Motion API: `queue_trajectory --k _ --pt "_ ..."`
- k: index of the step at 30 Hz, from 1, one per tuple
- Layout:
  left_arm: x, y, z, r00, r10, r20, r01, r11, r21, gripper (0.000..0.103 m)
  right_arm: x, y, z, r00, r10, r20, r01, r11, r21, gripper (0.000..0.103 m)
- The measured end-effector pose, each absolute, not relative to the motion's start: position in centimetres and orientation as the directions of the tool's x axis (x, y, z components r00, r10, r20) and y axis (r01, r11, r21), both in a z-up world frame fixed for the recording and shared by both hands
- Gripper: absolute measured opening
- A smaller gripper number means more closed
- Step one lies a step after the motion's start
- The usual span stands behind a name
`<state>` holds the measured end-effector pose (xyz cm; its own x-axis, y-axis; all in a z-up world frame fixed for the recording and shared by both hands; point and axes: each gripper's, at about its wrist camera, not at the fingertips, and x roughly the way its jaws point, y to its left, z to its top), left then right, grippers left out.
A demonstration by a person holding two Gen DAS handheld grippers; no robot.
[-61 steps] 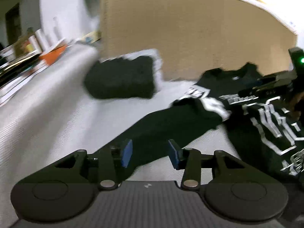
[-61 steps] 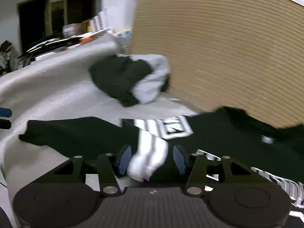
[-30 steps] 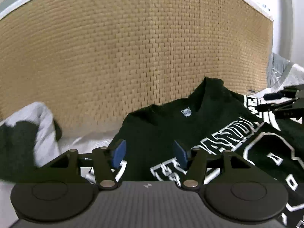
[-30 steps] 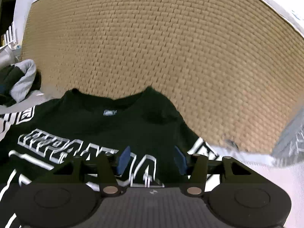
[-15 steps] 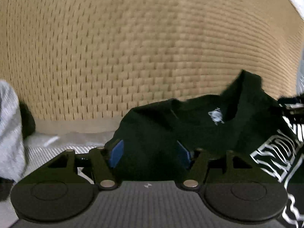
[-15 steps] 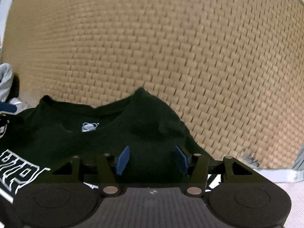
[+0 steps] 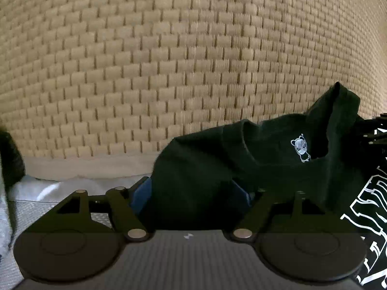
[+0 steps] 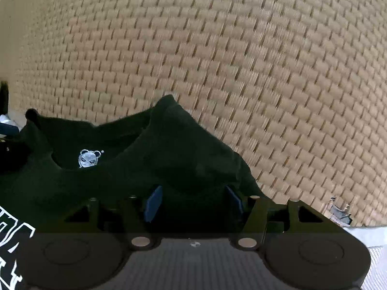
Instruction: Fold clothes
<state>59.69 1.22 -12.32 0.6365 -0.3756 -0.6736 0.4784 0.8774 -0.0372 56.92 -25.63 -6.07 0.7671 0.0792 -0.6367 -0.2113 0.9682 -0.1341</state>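
Note:
A black T-shirt with white lettering and a small white panda neck label lies on the grey cloth surface, its collar against a woven wall. My left gripper is open, with the shirt's left shoulder between its blue pads. In the right wrist view the same shirt shows with its label. My right gripper is open, with the shirt's right shoulder between its pads. Each gripper shows at the edge of the other's view.
A tan woven wall stands right behind the shirt and also fills the right wrist view. Grey cloth surface shows at the left, with a dark and grey garment at the far left edge.
Both grippers have moved in toward the collar end of the shirt, each onto a shoulder. The wall now fills both views. The jaws have stayed open.

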Motion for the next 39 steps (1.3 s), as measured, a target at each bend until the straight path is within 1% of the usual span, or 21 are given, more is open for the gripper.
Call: queue_trajectory --k 7,9,10,11,12,13,14,15,16,17,18,19,20,22,23,28,32,36,39 --pt "60.0 1.0 -13.2 0.649 -0.378 -0.66 0.485 0.874 -0.024 0.078 58.1 -25.1 -6.4 0.77 0.03 -0.637 -0.211 0.955 -0.209 0.062" --pt "60.1 1.0 -13.5 0.656 -0.376 -0.655 0.483 0.875 -0.019 0.077 58.4 -24.5 -6.5 0.777 0.018 -0.63 -0.208 0.951 -0.23 0.062" --pt "60.2 1.0 -13.5 0.659 -0.375 -0.652 0.482 0.876 -0.017 0.075 58.5 -24.3 -6.6 0.777 0.016 -0.629 -0.21 0.949 -0.236 0.062" --pt "60.2 1.0 -13.6 0.662 -0.373 -0.65 0.48 0.877 -0.015 0.067 58.6 -24.1 -6.7 0.777 0.013 -0.629 -0.212 0.947 -0.241 0.062" --pt "60.2 1.0 -13.6 0.668 -0.37 -0.645 0.472 0.882 -0.017 0.064 58.7 -23.8 -6.7 0.777 0.013 -0.629 -0.214 0.946 -0.245 0.062" --pt "60.2 1.1 -13.6 0.672 -0.371 -0.642 0.464 0.885 -0.026 0.058 58.8 -23.5 -6.8 0.778 0.015 -0.627 -0.215 0.946 -0.244 0.062" --pt "60.3 1.3 -13.7 0.674 -0.372 -0.638 0.457 0.889 -0.035 0.046 58.9 -23.3 -6.9 0.78 0.019 -0.625 -0.216 0.947 -0.24 0.06" --pt "60.3 1.4 -13.8 0.677 -0.373 -0.634 0.45 0.892 -0.044 0.04 59.0 -23.0 -7.1 0.783 0.022 -0.621 -0.215 0.947 -0.237 0.056" --pt "60.7 1.7 -14.1 0.673 -0.38 -0.634 0.449 0.892 -0.059 0.031 59.0 -22.8 -7.2 0.787 0.025 -0.617 -0.214 0.948 -0.235 0.05" --pt "60.8 2.0 -14.1 0.668 -0.392 -0.633 0.452 0.889 -0.074 0.017 59.1 -22.5 -7.4 0.788 0.024 -0.615 -0.215 0.947 -0.239 0.041" --pt "60.9 2.2 -14.1 0.662 -0.403 -0.632 0.455 0.886 -0.088 0.013 59.1 -22.2 -7.6 0.788 0.023 -0.615 -0.218 0.945 -0.243 0.036" --pt "61.0 2.5 -14.1 0.656 -0.414 -0.631 0.458 0.883 -0.103 0.011 59.1 -21.8 -7.6 0.787 0.025 -0.617 -0.222 0.944 -0.245 0.027" --pt "60.9 2.4 -14.1 0.66 -0.411 -0.63 0.467 0.88 -0.085 0.009 59.1 -21.4 -7.7 0.786 0.026 -0.618 -0.226 0.942 -0.248 0.019" --pt "60.5 2.1 -14.0 0.671 -0.409 -0.618 0.485 0.873 -0.051 0.007 58.8 -21.1 -7.4 0.799 0.03 -0.6 -0.224 0.942 -0.251 0.012" --pt "60.4 2.0 -13.8 0.677 -0.408 -0.613 0.484 0.874 -0.047 0.007 58.6 -21.0 -7.1 0.808 0.033 -0.589 -0.222 0.942 -0.252 0.01" --pt "59.6 1.3 -12.3 0.711 -0.424 -0.56 0.506 0.862 -0.01 0.006 58.1 -20.7 -5.8 0.848 0.033 -0.529 -0.199 0.945 -0.259 0.01" --pt "59.8 1.1 -10.2 0.73 -0.471 -0.495 0.526 0.85 -0.033 0.006 57.8 -20.5 -4.7 0.878 0.03 -0.478 -0.176 0.948 -0.264 0.01" --pt "61.0 0.3 -9.5 0.732 -0.437 -0.523 0.513 0.859 0.0 0.008 57.6 -20.2 -3.5 0.904 0.026 -0.427 -0.153 0.952 -0.267 0.01" --pt "61.9 0.5 -9.9 0.73 -0.419 -0.54 0.497 0.868 -0.002 0.009 58.0 -20.0 -3.2 0.901 0.031 -0.433 -0.151 0.958 -0.245 0.01"
